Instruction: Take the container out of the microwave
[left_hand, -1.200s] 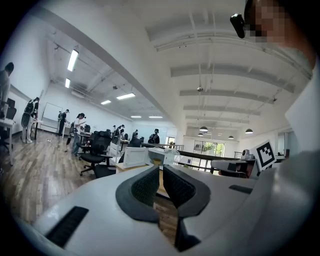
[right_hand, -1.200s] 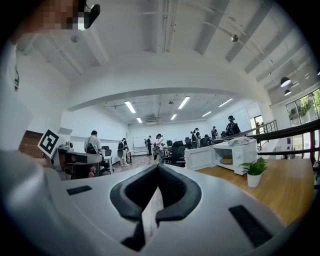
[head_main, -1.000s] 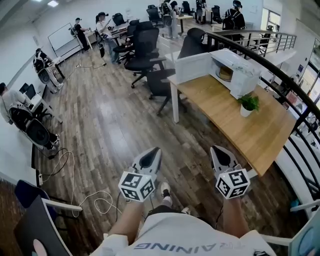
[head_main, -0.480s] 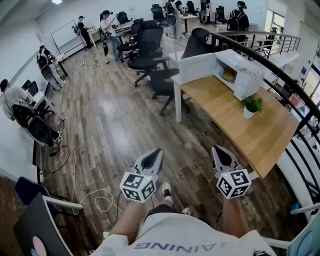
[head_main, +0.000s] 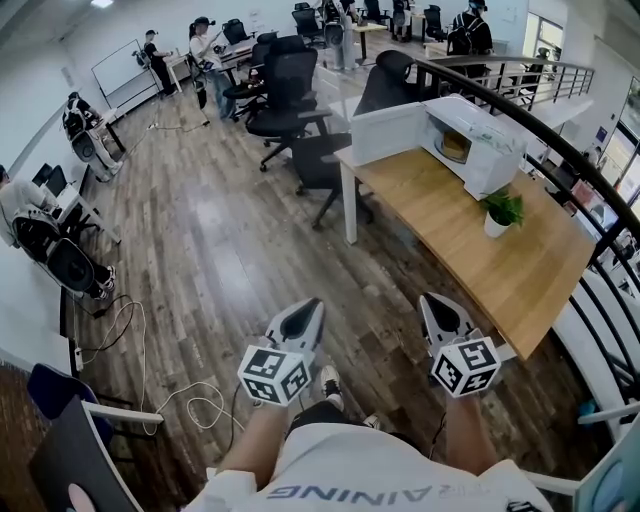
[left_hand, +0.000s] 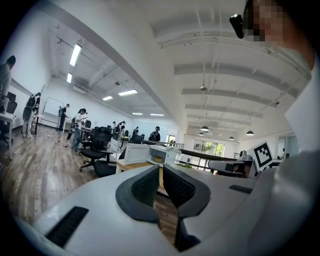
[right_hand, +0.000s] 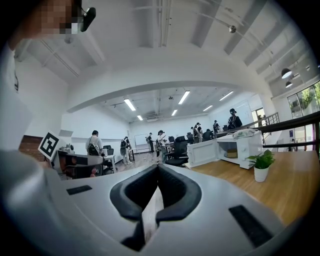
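A white microwave stands at the far end of a wooden table, its door swung open to the left. Inside it sits a tan container, also seen small in the right gripper view. Both grippers are held low near the person's body, far short of the table. My left gripper is shut with nothing in it, its pads meeting at the tips. To its right, my right gripper is likewise shut and empty.
A small potted plant stands on the table in front of the microwave. Black office chairs crowd the table's far left. A curved black railing runs along the right. Cables lie on the wood floor at left, and people stand at the far desks.
The whole scene has shifted slightly in the head view as the person moves. Both grippers keep the same pose and stay shut.
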